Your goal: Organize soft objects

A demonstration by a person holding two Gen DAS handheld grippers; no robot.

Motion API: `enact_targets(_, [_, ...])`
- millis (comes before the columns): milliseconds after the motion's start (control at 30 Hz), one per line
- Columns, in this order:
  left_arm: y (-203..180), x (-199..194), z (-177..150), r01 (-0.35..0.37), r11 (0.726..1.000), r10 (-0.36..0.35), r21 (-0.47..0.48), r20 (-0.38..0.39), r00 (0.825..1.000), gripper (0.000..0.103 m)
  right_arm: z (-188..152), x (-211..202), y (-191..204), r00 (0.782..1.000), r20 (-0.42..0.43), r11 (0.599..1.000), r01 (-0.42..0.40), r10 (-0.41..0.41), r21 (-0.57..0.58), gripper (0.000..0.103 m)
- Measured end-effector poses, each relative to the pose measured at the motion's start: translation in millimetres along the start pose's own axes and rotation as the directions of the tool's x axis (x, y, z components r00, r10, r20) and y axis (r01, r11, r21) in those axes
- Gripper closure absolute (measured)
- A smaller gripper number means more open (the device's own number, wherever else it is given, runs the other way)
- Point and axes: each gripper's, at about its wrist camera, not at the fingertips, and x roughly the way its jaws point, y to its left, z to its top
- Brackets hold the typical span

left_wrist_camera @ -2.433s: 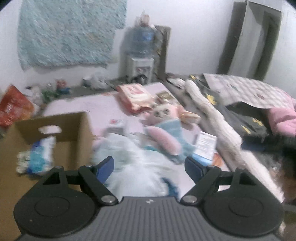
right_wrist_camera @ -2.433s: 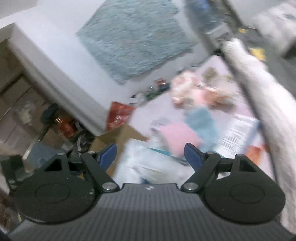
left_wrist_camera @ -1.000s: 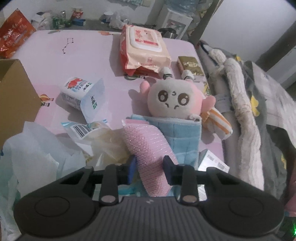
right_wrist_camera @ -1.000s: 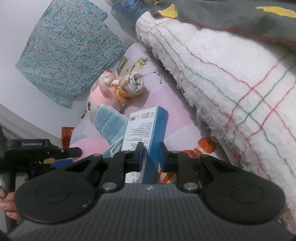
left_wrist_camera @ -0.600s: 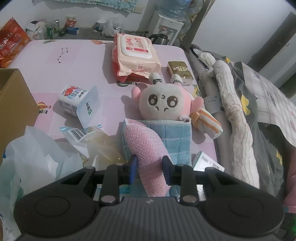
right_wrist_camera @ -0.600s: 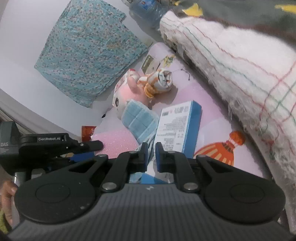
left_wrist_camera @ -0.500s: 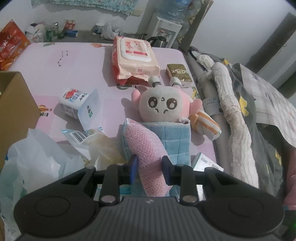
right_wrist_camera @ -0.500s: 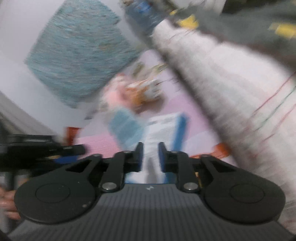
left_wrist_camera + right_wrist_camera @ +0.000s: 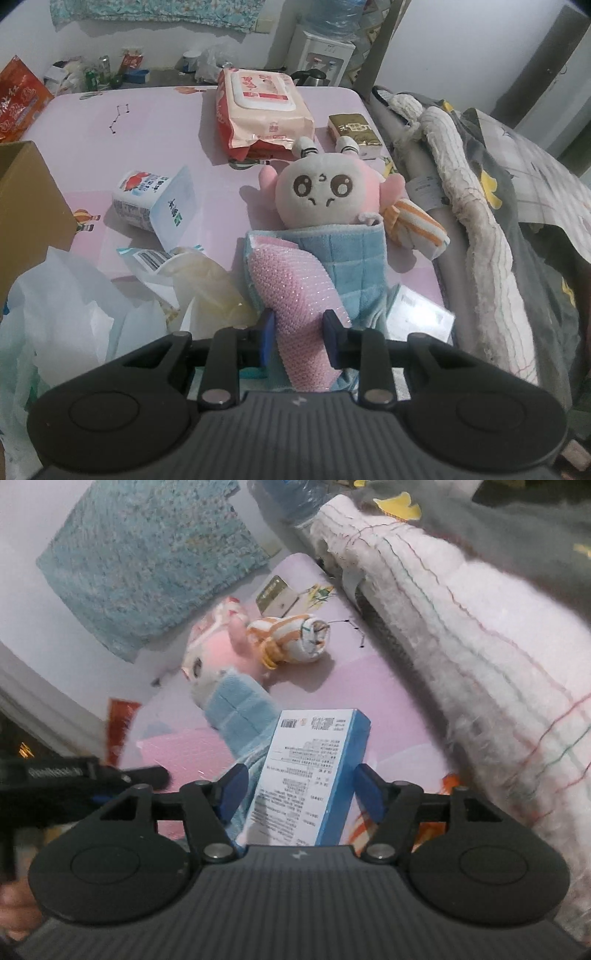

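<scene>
My left gripper (image 9: 299, 334) is shut on the near end of a pink textured cloth (image 9: 291, 288). The cloth lies folded over a light blue towel (image 9: 343, 266) that wraps a pink and white plush toy (image 9: 328, 192) on the pink table (image 9: 147, 122). An orange-striped rolled sock (image 9: 413, 225) lies beside the toy's head. My right gripper (image 9: 301, 790) has its jaws opening. A blue and white box (image 9: 310, 768) lies between them, and the pads stand clear of it. In the right wrist view the left gripper's dark body (image 9: 74, 775) shows at the left over the pink cloth (image 9: 177, 753).
A cardboard box (image 9: 26, 206) stands at the left, with crumpled white plastic bags (image 9: 62, 306) in front of it. A wet-wipes pack (image 9: 258, 107), a small carton (image 9: 147, 195) and a gold packet (image 9: 354, 129) lie on the table. Blankets (image 9: 480, 240) are piled along the right edge.
The right gripper's jaws went from nearly shut to wide apart around the blue and white box. The left gripper kept its hold on the pink cloth and barely moved.
</scene>
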Motion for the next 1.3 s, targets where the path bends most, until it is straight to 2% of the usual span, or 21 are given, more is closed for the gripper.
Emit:
enact_targets(200, [6, 0, -1, 0.004, 1.0, -0.004, -0.014, -0.003, 1.0, 0.074, -7, -19, -8, 0.979, 0.089, 0.981, -0.187, 0.182, 0.06, 0.04])
enact_targets(300, [6, 1, -1, 0.005, 1.0, -0.005, -0.017, -0.002, 1.0, 0.074, -8, -21, -14, 0.949, 0.129, 0.949, -0.3, 0.287, 0.095, 0.042])
enact_targets(367, [6, 1, 0, 0.004, 1.0, -0.004, -0.02, -0.002, 1.0, 0.074, -7, -19, -19, 0.926, 0.151, 0.922, -0.365, 0.345, 0.129, 0.046])
enact_targets(467, [6, 1, 1, 0.004, 1.0, -0.005, -0.024, -0.005, 1.0, 0.074, -4, -16, -21, 0.922, 0.169, 0.915, -0.374, 0.349, 0.153, 0.054])
enact_targets(567, [6, 2, 2, 0.006, 1.0, -0.006, -0.027, -0.005, 1.0, 0.074, -4, -6, -27, 0.894, 0.168, 0.865, -0.445, 0.415, 0.233, 0.07])
enact_targets(633, [6, 2, 2, 0.006, 1.0, -0.006, -0.031, -0.007, 1.0, 0.074, -6, 6, -27, 0.889, 0.143, 0.848, -0.458, 0.435, 0.269, 0.086])
enact_targets(700, [7, 2, 3, 0.007, 0.999, -0.007, -0.036, -0.011, 1.0, 0.074, -9, 15, -24, 0.887, 0.124, 0.838, -0.46, 0.444, 0.293, 0.096])
enact_targets(800, [9, 3, 4, 0.01, 0.999, -0.011, -0.045, -0.02, 1.0, 0.074, -9, 20, -19, 0.894, 0.118, 0.843, -0.448, 0.433, 0.298, 0.096])
enact_targets(867, [11, 3, 5, 0.014, 0.999, -0.015, -0.051, -0.026, 1.0, 0.074, -7, 13, -11, 0.913, 0.129, 0.88, -0.407, 0.386, 0.244, 0.096])
enact_targets(933, [11, 3, 5, 0.015, 0.998, -0.017, -0.054, -0.026, 1.0, 0.074, -6, 0, -1, 0.936, 0.158, 0.931, -0.336, 0.314, 0.143, 0.093])
enact_targets(1000, [11, 3, 4, 0.015, 0.998, -0.016, -0.057, -0.025, 1.0, 0.074, -5, -4, 1, 0.943, 0.163, 0.945, -0.308, 0.289, 0.108, 0.093])
enact_targets(1133, [10, 3, 4, 0.012, 0.998, -0.013, -0.058, -0.023, 1.0, 0.074, -4, 3, -8, 0.926, 0.14, 0.907, -0.373, 0.351, 0.194, 0.093])
enact_targets(1200, [10, 3, 4, 0.012, 0.998, -0.013, -0.059, -0.026, 1.0, 0.074, -5, 17, -16, 0.9, 0.105, 0.855, -0.434, 0.422, 0.285, 0.093])
enact_targets(1300, [10, 3, 5, 0.013, 0.998, -0.015, -0.063, -0.029, 0.999, 0.074, -9, 36, -24, 0.872, 0.075, 0.788, -0.471, 0.484, 0.397, 0.093])
